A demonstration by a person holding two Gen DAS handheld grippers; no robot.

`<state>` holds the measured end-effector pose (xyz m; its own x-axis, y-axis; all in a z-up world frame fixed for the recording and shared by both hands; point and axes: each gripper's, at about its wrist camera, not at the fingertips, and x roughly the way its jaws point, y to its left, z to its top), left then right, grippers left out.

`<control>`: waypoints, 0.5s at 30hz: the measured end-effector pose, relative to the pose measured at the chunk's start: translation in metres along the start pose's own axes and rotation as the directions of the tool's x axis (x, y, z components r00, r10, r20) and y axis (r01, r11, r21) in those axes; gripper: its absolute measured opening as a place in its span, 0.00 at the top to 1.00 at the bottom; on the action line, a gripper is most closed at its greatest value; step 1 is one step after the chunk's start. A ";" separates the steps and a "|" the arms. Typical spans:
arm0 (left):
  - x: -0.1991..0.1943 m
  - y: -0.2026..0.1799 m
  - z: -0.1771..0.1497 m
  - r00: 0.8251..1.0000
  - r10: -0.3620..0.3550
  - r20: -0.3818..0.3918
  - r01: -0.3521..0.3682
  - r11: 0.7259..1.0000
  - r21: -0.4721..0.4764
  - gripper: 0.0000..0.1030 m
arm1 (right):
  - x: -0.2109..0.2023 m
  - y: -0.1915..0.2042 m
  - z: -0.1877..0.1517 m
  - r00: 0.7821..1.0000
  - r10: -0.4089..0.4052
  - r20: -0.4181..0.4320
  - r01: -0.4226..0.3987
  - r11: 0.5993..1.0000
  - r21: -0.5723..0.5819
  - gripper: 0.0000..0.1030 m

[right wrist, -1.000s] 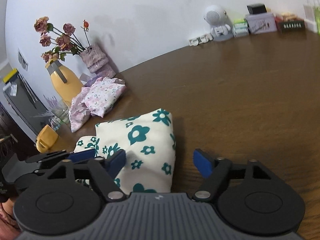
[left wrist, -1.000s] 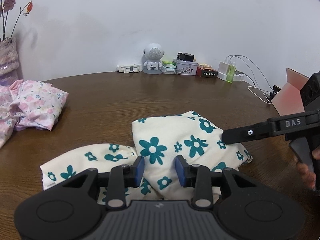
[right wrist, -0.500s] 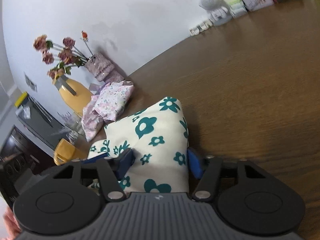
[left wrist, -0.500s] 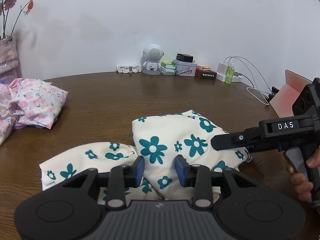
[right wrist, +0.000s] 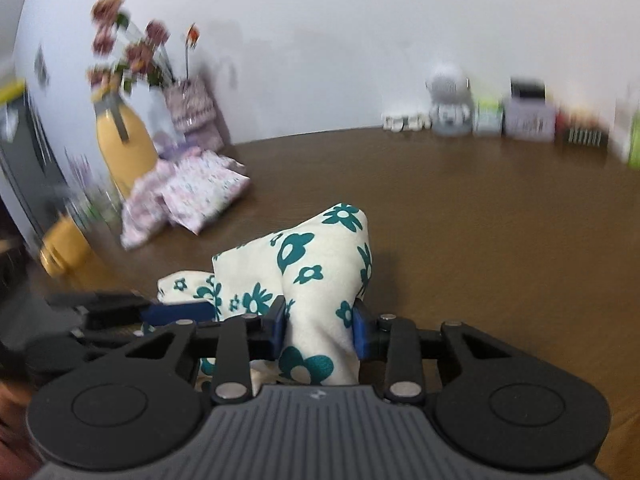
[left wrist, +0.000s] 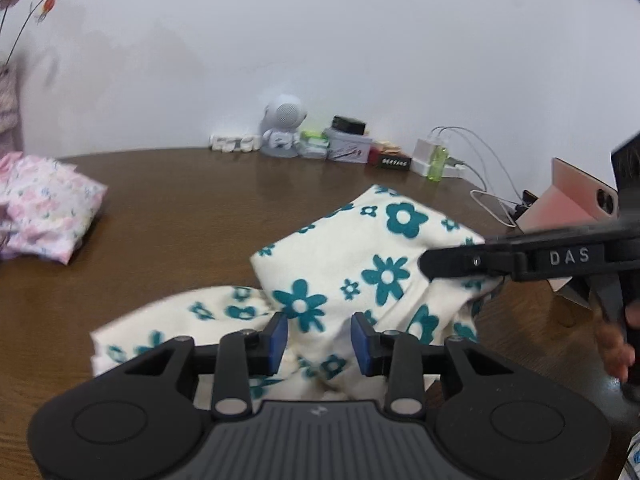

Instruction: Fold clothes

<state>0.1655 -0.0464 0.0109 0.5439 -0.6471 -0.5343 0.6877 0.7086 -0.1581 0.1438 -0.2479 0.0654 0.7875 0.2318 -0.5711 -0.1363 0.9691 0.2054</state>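
A: Far left?
B: Pink floral bundle [left wrist: 48, 210] on the brown table [left wrist: 168, 200], well apart from the work.

A: Task item?
B: Cream garment with teal flowers [left wrist: 352, 256], mid-table, bunched, one end raised off the wood.

A: Left gripper [left wrist: 319, 338]?
B: Blue pads partly closed, cloth sits between them; real grip or not, cannot tell.

A: Right gripper [right wrist: 319, 326]?
B: Pads pressed in on a thick fold of the garment, holding it up. Left view shows it coming in from the right, a hand [left wrist: 614, 344] on its handle.

A: Background?
B: Robot figure [left wrist: 283, 126], small boxes along the wall.
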 end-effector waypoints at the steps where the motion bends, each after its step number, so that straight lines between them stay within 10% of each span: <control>1: -0.002 0.000 0.000 1.000 -0.005 0.007 0.005 1.000 0.007 0.68 | -0.003 0.004 0.003 1.000 -0.027 0.002 0.027 0.999 -0.043 0.69; 15: 0.027 -0.014 0.009 0.997 -0.049 -0.057 0.060 0.977 0.206 0.63 | -0.007 0.087 0.015 0.970 -0.240 0.047 0.230 0.830 -0.508 0.69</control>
<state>0.1748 -0.0767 0.0063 0.4809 -0.6641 -0.5725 0.8035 0.5951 -0.0153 0.1353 -0.1665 0.0988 0.8245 -0.0120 -0.5657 -0.2370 0.9005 -0.3645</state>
